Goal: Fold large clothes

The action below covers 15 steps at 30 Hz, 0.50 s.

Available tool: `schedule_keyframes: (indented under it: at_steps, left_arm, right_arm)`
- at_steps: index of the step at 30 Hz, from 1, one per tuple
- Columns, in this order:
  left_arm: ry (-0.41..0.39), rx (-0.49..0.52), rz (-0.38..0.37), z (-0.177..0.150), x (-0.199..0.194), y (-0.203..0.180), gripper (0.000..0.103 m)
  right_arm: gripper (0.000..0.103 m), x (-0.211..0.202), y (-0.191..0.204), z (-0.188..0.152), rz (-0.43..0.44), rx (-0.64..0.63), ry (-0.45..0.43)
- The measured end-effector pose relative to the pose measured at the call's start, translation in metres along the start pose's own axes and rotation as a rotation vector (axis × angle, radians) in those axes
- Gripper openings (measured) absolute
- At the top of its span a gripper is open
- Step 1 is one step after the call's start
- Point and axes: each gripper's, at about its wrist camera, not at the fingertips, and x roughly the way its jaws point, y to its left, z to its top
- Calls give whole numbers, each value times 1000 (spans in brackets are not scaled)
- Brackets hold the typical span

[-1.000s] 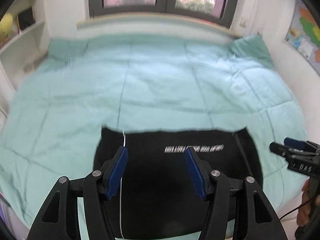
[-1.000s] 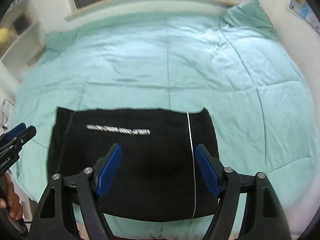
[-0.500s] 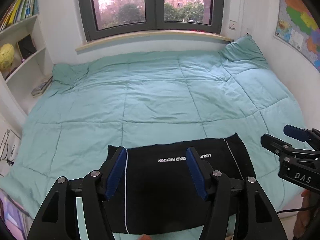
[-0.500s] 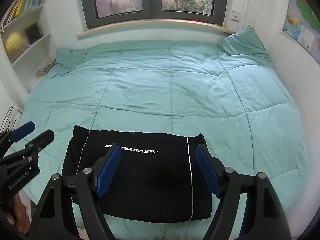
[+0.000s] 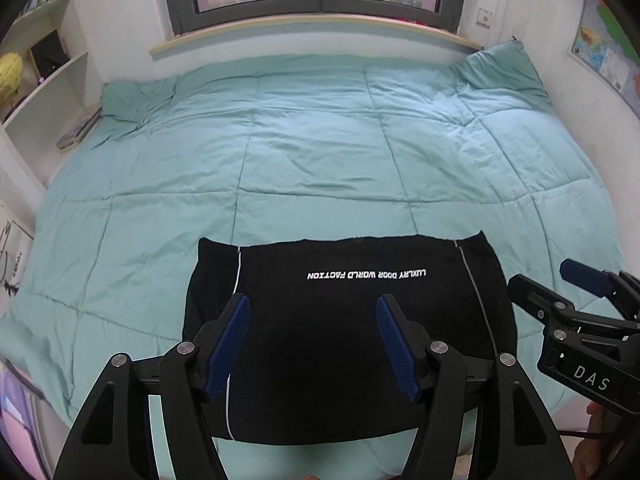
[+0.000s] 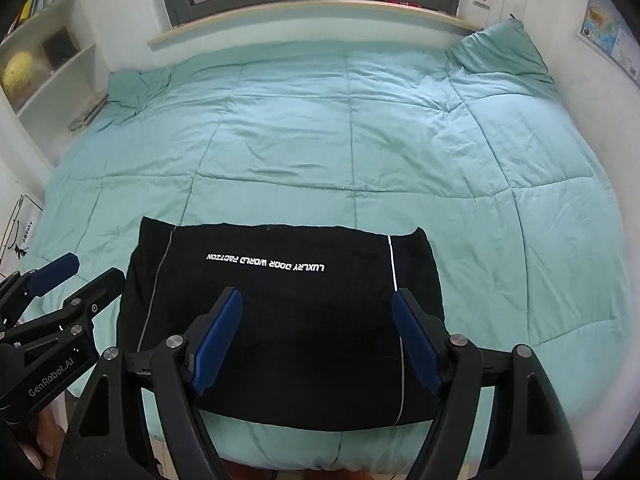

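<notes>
A black garment (image 5: 348, 332) with white lettering and thin white side stripes lies folded into a flat rectangle at the near edge of the bed; it also shows in the right wrist view (image 6: 280, 320). My left gripper (image 5: 313, 310) is open and empty, held above the garment. My right gripper (image 6: 316, 306) is open and empty, also above the garment. Each gripper shows at the edge of the other's view: the right gripper (image 5: 540, 280) and the left gripper (image 6: 92, 270).
A teal quilt (image 5: 320, 152) covers the bed, with a pillow (image 5: 500, 66) at the far right corner. White shelves (image 5: 44, 80) stand on the left, a window sill (image 5: 312, 26) runs behind, and a map (image 5: 604, 56) hangs on the right wall.
Both grippers pulled back and tilted up from the garment, then dipped down again slightly. The garment stays flat on the bed. Both grippers stay open.
</notes>
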Motion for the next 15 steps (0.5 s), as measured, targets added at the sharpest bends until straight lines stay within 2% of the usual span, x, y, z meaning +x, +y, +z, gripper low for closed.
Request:
schedule_keyframes:
  at_steps: [11, 15]
  left_arm:
    - [-18, 26, 51, -2, -11, 3, 68]
    - [-18, 25, 44, -3, -12, 5, 69]
  right_arm:
    - [79, -2, -1, -2, 20, 0, 4]
    - [79, -4, 1, -5, 18, -9, 0]
